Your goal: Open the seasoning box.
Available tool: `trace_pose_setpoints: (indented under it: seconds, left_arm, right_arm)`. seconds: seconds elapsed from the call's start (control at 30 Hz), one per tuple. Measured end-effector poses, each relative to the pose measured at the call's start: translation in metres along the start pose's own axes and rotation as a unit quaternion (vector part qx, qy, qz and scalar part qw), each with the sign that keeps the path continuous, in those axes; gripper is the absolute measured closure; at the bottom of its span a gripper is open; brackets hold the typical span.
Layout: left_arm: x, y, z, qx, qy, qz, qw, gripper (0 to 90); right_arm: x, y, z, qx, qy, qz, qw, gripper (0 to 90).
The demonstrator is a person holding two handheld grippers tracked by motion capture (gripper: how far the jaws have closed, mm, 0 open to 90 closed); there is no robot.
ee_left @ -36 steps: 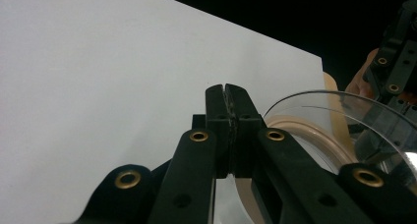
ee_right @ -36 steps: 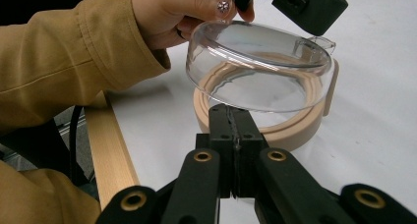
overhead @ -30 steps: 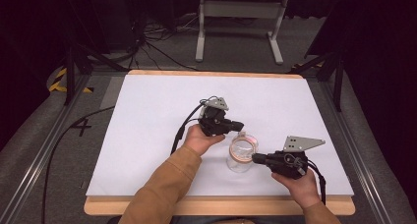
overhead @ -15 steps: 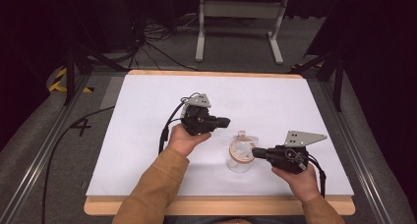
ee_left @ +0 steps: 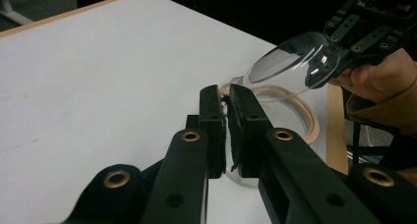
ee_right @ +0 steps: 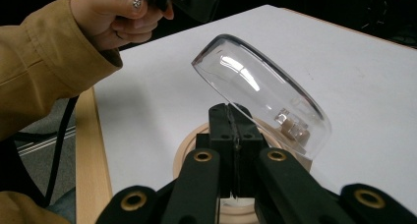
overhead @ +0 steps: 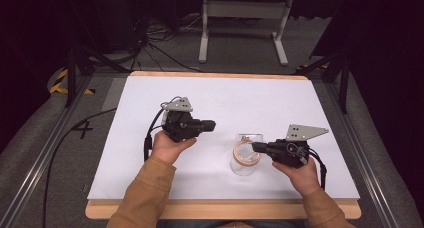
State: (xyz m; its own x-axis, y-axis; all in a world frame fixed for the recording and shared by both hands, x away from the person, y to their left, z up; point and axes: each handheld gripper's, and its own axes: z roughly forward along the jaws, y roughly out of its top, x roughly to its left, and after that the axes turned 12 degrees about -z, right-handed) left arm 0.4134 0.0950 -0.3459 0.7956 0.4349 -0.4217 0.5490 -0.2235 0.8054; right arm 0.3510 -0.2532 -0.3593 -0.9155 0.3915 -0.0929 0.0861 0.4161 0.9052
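The right gripper (overhead: 256, 147) is pinching the thin rim of a clear dome lid (ee_right: 260, 94) with its jaws closed tight on the edge, tipping the lid up off a round wooden base (ee_left: 290, 106). That is where trouble may be starting: the grip is biting on a narrow strip of smooth plastic, so the lid could be slipping out or swinging down and striking the base if the hand is turning or jerking. The base itself is lying loose on the white worktop (overhead: 225, 98), and a lid dragging across it could be pushing it toward the near edge at 6 o'clock.

In the high view the lid and base are sitting right of centre, toward 4 o'clock on the worktop, with the right gripper coming in from 3 o'clock and touching the lid's rim. The left gripper (overhead: 210, 124) is hanging near the centre, at about 9 o'clock from the lid and clearly apart from it. Its jaws have just been opening, and in the left gripper view they are standing narrowly parted with nothing between them; the dark fleck along one pad is probably worn padding, though the view is too close to be sure. A small pale object (ee_right: 291, 125) is showing through the lid near the hinge side.
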Motion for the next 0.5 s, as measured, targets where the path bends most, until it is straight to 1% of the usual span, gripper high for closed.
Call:
trace_pose_setpoints:
  seconds: [0.03,0.07,0.1,0.17,0.2,0.23,0.33,0.37,0.4,0.5]
  left_arm:
    - [0.0,0.0,0.0,0.0,0.0,0.0,1.0,83.8]
    - [0.0,-0.003,-0.003,-0.005,0.001,-0.005,1.0,83.6]
    - [0.001,-0.004,-0.005,-0.004,0.006,-0.004,1.0,83.3]
    - [0.002,-0.008,-0.011,-0.001,0.016,-0.009,0.9998,83.3]
    - [0.002,-0.011,-0.016,-0.008,0.02,-0.015,0.9997,83.2]
    - [0.003,-0.013,-0.02,-0.006,0.025,-0.016,0.9995,83.1]
    - [0.004,-0.018,-0.03,-0.013,0.033,-0.023,0.9991,82.9]
    - [0.004,-0.019,-0.032,-0.019,0.033,-0.027,0.9989,82.7]
    - [0.004,-0.021,-0.034,-0.018,0.035,-0.031,0.9987,82.7]
    - [0.004,-0.024,-0.038,-0.018,0.042,-0.031,0.9985,82.6]
  right_arm:
    - [0.0,0.0,0.0,0.0,0.0,0.0,1.0,90.0]
    - [-0.003,0.001,0.003,0.0,0.002,-0.001,1.0,90.0]
    - [-0.004,0.001,0.004,-0.001,0.004,-0.001,1.0,90.0]
    - [-0.006,0.002,0.006,-0.002,0.005,-0.001,1.0,90.0]
    - [-0.007,0.003,0.007,-0.003,0.006,-0.004,1.0,90.0]
    - [-0.009,0.004,0.009,-0.005,0.007,-0.003,1.0,90.0]
    - [-0.016,0.006,0.012,-0.011,0.011,0.001,0.9999,90.0]
    - [-0.019,0.005,0.013,-0.013,0.011,0.002,0.9999,90.0]
    - [-0.021,0.005,0.014,-0.014,0.01,0.005,0.9998,90.0]
    - [-0.028,0.003,0.015,-0.014,0.001,0.01,0.9998,90.0]
